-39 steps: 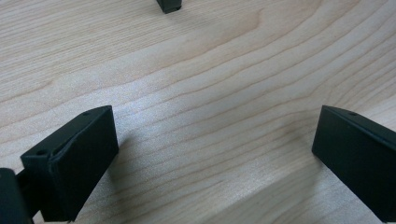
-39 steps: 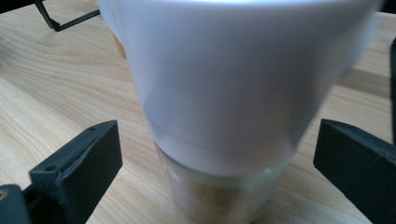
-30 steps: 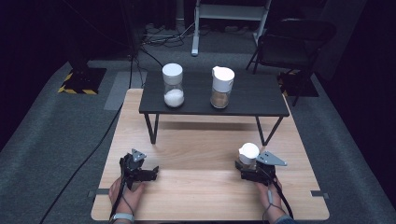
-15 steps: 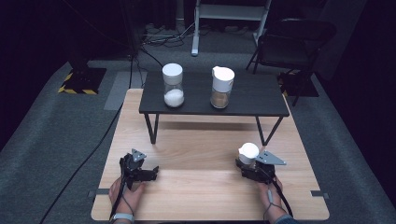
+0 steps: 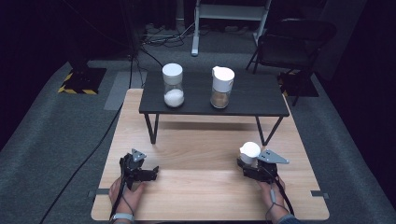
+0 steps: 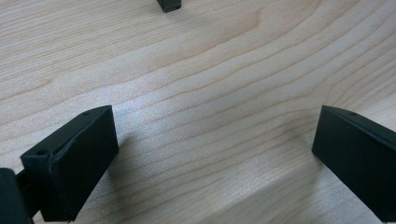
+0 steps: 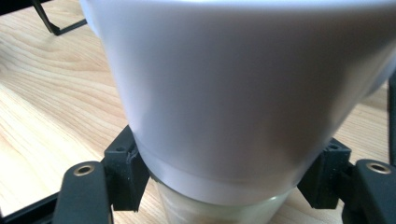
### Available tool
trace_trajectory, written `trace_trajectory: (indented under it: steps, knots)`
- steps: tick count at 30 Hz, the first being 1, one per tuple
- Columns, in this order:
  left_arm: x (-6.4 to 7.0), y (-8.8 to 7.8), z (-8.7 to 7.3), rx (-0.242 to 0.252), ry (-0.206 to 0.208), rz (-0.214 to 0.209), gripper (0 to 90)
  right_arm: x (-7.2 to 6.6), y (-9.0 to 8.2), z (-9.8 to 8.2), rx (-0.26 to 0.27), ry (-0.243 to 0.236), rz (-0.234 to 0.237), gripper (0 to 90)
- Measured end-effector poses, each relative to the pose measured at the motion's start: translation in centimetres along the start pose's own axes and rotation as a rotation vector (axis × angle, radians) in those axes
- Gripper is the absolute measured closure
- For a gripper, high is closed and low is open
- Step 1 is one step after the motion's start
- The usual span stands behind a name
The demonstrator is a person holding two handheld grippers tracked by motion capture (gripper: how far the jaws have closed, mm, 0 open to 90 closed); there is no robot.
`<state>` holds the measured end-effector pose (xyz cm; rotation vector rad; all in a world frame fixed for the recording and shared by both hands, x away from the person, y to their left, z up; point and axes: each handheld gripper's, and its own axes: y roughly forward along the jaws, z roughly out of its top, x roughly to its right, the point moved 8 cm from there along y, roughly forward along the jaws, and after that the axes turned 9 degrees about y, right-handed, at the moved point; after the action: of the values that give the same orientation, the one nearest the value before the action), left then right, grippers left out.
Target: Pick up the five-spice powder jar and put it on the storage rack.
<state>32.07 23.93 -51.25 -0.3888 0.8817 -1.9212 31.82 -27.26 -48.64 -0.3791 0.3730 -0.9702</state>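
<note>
Right gripper (image 5: 248, 163) has just clamped onto the white-lidded glass jar (image 5: 250, 151).
Jaws closed on its neck near the wooden tabletop's (image 5: 201, 154) right edge, ready for lifting; left gripper (image 5: 150, 173) rests agape, empty.

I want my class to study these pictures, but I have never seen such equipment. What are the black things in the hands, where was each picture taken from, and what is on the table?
A person holds two hand-held grippers at a wooden table. The high view looks down from above; each other view comes from a camera riding on one gripper. The left gripper is open, its fingers over bare wood. The right gripper is shut on a white-lidded jar. Farther back, a small black table carries a jar of white powder and a jar of brown powder.
</note>
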Motion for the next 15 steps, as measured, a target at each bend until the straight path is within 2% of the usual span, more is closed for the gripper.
trace_trajectory:
  steps: [15]
  knots:
    - [0.0,0.0,0.0,0.0,0.0,0.001,0.4,-0.6,-1.7,3.4,0.019,-0.018,0.005,30.4]
